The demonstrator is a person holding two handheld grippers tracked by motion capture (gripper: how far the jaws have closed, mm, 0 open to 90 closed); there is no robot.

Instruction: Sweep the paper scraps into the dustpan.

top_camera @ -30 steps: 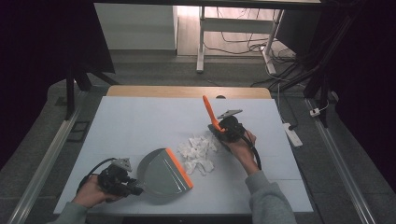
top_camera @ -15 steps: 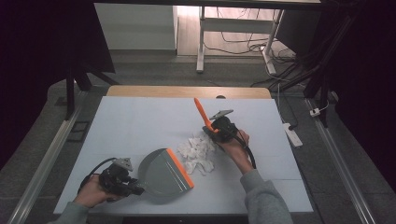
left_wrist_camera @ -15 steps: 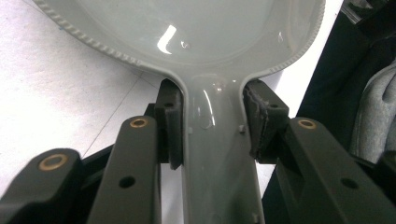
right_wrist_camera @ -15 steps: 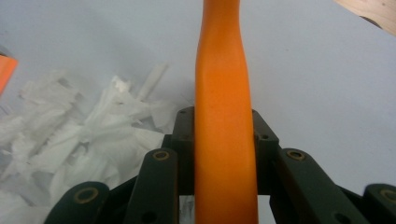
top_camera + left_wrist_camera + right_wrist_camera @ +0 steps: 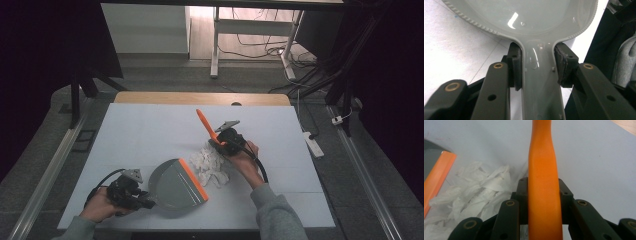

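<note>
Beside the dustpan [image 5: 176,186]: crumpled paper [image 5: 212,163] awaiting sweep.
Left gripper [image 5: 131,194] clamps dustpan handle; right gripper [image 5: 223,142] clamps orange brush [image 5: 206,124]. Hasty strokes risk scattering paper past the lip.

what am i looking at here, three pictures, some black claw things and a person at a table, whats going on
A person sits at a table covered in white and holds a tool in each hand: a two-jaw clamp worked by hand, not a robot arm.

The wide picture comes from a camera fixed above the table. The two close-ups come from small cameras riding on each tool, looking along its black jaws.

The left hand-held gripper is shut on the handle of a grey dustpan with an orange lip; the left gripper view shows the pads pressing both sides of that handle.

The right hand-held gripper is shut on an orange brush handle, which rises up the middle of the right gripper view.

Between them lies a heap of crumpled white paper, right at the dustpan's lip. It looks like a sweeping job.
</note>
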